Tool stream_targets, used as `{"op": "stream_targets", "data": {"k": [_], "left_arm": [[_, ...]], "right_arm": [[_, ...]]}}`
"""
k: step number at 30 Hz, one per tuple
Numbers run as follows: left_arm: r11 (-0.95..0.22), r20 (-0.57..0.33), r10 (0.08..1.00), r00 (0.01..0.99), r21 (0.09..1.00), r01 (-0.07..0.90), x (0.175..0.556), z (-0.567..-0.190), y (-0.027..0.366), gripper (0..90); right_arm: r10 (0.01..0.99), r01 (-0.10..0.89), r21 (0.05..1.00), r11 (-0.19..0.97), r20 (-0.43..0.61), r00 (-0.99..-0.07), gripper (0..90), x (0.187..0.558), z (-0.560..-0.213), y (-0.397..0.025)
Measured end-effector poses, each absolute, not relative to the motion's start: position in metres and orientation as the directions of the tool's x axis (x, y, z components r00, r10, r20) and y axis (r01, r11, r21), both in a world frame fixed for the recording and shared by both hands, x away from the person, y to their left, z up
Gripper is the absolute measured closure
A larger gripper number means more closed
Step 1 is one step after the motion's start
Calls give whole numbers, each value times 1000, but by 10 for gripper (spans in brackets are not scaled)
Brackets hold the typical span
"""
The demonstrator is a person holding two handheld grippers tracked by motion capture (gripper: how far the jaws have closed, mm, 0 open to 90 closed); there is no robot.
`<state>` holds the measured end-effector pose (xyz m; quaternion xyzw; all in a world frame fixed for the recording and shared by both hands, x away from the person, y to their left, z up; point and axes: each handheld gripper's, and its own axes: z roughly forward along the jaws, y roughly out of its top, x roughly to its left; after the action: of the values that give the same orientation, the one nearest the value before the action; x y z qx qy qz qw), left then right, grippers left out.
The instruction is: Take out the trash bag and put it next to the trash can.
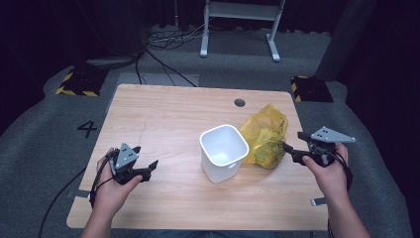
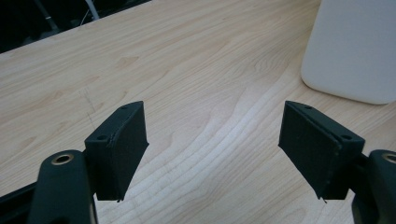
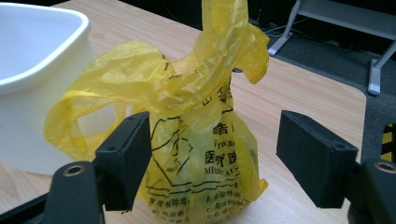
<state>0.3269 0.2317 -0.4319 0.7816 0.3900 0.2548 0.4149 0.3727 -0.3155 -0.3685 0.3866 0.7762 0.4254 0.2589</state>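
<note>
A white plastic bin [image 1: 224, 151] stands upright and empty near the middle of the wooden table [image 1: 168, 114]. Right beside it sits a knotted yellow plastic bag [image 1: 265, 135] with black print, touching the bin's right side. My right gripper [image 1: 293, 147] is open just right of the bag; in the right gripper view the bag [image 3: 196, 126] stands between and just beyond the spread jaws, with the bin [image 3: 37, 79] at left. My left gripper [image 1: 146, 163] is open over bare wood at the table's front left, and its view shows the bin's wall [image 2: 355, 51] ahead to the right.
A round cable hole [image 1: 239, 103] lies in the table's far side. Beyond the table are a white desk frame [image 1: 240, 25], floor cables [image 1: 163, 39] and black-and-yellow striped blocks [image 1: 79, 82]. A painted number 4 [image 1: 87, 128] marks the floor at left.
</note>
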Motion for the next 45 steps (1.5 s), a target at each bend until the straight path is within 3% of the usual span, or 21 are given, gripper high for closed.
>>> {"op": "stream_targets", "data": {"k": [16, 27, 45], "left_arm": [[-363, 74, 815, 575, 839, 406, 317, -427, 241, 233], [-413, 79, 789, 609, 803, 430, 310, -435, 253, 232], [-383, 10, 814, 581, 760, 525, 312, -456, 284, 214]], "right_arm": [[795, 382, 842, 381, -87, -601, 256, 341, -363, -333], [815, 429, 829, 359, -54, -577, 222, 324, -382, -356], [824, 535, 759, 371, -3, -567, 173, 320, -431, -368]]}}
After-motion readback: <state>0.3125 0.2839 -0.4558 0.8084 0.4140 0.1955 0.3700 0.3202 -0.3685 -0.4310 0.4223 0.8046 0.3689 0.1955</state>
